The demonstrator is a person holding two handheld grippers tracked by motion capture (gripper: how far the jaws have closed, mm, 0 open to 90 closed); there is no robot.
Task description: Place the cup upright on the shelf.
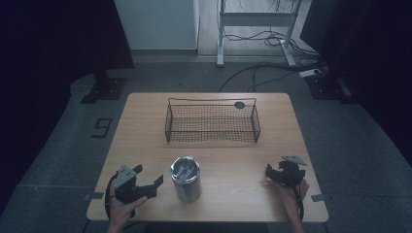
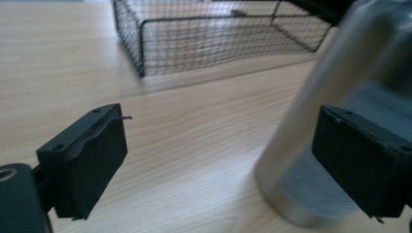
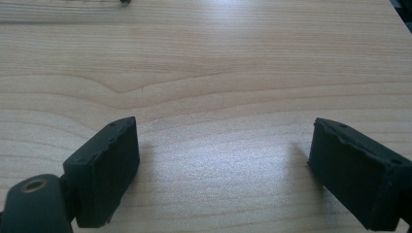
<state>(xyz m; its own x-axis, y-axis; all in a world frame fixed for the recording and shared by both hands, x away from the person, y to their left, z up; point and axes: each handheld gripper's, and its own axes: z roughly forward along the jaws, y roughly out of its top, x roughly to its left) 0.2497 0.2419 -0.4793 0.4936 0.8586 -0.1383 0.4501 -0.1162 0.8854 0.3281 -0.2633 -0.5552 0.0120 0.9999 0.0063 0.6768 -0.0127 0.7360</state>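
- The left gripper [image 1: 148, 183], jaws spread wide and holding nothing, hovers low over the near left part of the wooden table [image 1: 145, 126], pointed at a steel canister [image 1: 185, 178] that stands upright just beside it.
- In the left gripper view the canister [image 2: 335, 121] looms at the right, partly behind the right-hand jaw; the left-hand jaw has bare wood in front of it, so the can is off centre between them.
- The right gripper [image 1: 276, 173], equally wide open and empty, rests near the table's right edge, well apart from the can; its own view [image 3: 223, 160] takes in plain wood grain between the jaws.
- Something grey lies inside the canister's open top; what it is cannot be told.
- Beyond the can, a wire mesh basket [image 1: 212, 138] sits toward the far edge with nothing visible in it.
- Likely trouble: closing from this offset could shove the smooth, tall can sideways or tip it, spilling the contents.
- The can stands not far from the near edge, so a nudge that way could send it off.
- There is open wood between can and basket, and to either side, for moving.
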